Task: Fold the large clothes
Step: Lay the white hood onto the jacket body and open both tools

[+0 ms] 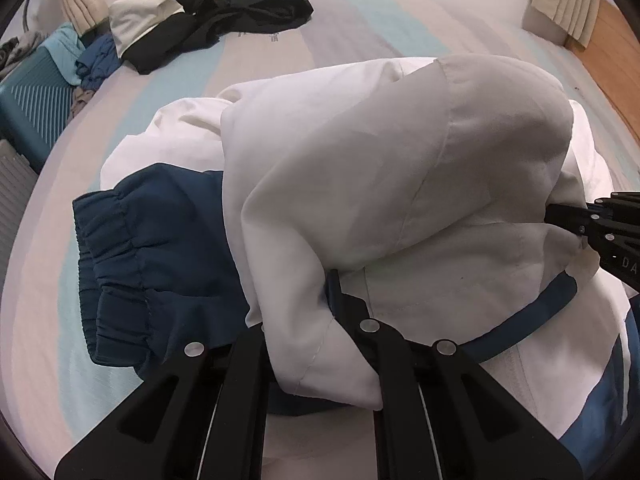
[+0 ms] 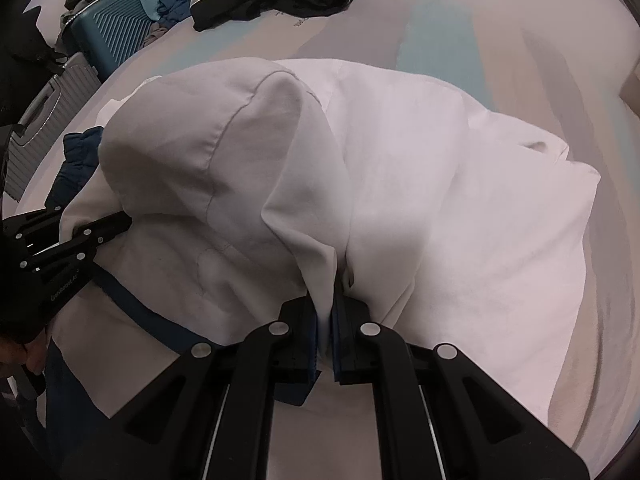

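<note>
A white jacket [image 1: 400, 184] with navy trim lies bunched on the bed, its hood [image 2: 200, 148] raised in a dome. A navy elastic cuff [image 1: 120, 248] sticks out at its left. At the bottom of the left wrist view, my left gripper [image 1: 316, 320] is shut on a white fold of the jacket, which drapes over and hides the left finger. My right gripper [image 2: 326, 312] is shut on another white fold at the hood's edge. Each gripper shows in the other's view: the right gripper [image 1: 560, 216] at the right edge, the left gripper [image 2: 120, 220] at the left.
A pile of black and cream clothes [image 1: 208, 16] lies at the far side of the striped bed sheet [image 1: 360, 28]. A teal suitcase [image 2: 112, 32] and a grey suitcase [image 2: 44, 120] stand beside the bed on the left. Wooden floor [image 1: 612, 52] shows at the right.
</note>
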